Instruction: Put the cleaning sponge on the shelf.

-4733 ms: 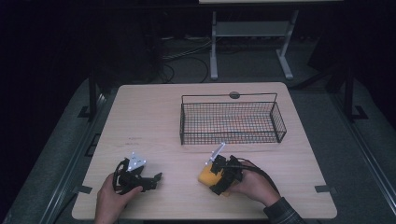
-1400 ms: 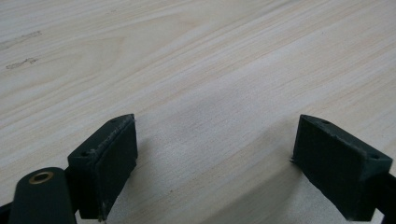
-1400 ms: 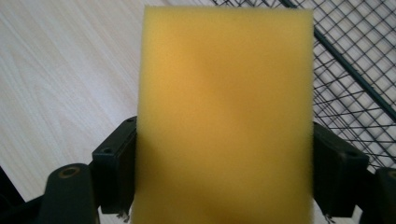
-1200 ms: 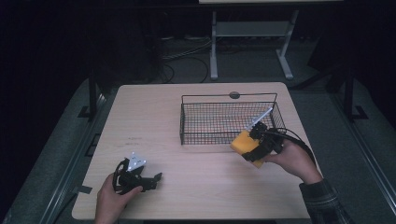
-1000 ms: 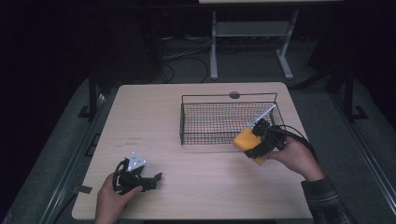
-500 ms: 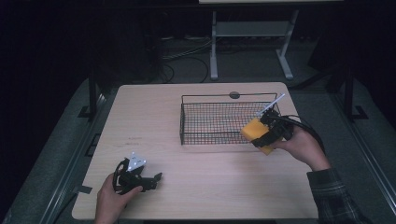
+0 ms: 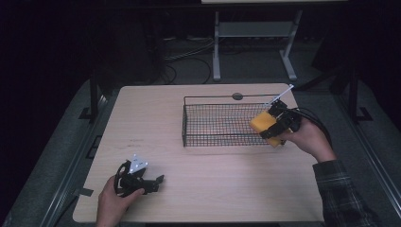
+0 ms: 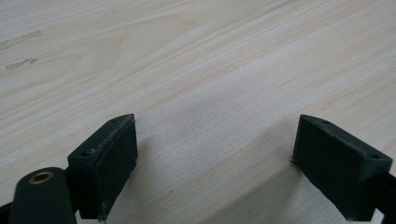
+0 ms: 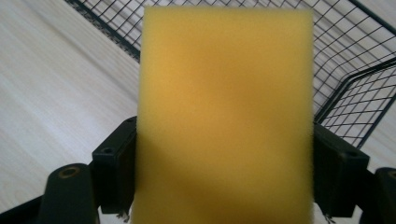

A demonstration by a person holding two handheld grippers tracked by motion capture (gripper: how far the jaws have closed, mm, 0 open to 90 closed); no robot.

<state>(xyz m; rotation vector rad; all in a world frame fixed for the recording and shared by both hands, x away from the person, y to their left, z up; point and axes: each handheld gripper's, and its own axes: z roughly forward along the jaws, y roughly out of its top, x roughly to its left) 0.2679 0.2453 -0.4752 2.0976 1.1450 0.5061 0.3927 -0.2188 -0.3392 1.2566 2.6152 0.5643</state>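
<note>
Left hand-held gripper rests on the counter near its front-left corner, held in the person's left hand. In the left gripper view its jaws stand wide apart with bare wood grain between them; nothing held. Well apart from everything else.

Wire basket sits right of centre on the counter, empty as far as the mesh shows.

Right hand-held gripper is clamped on a yellow sponge, which is raised at the basket's right end, over or just inside the near-right corner; exact overlap with the rim cannot be told. In the right gripper view the sponge stands between the jaws, pinched at its lower sides, most of it projecting past them toward the mesh.

Risks, as judgement:
- sponge edge could catch the basket's rim wire if lowered too close to the corner
- released over the rim, it may tip outward onto the counter
- soft foam held low could flex or twist in the grip
</note>
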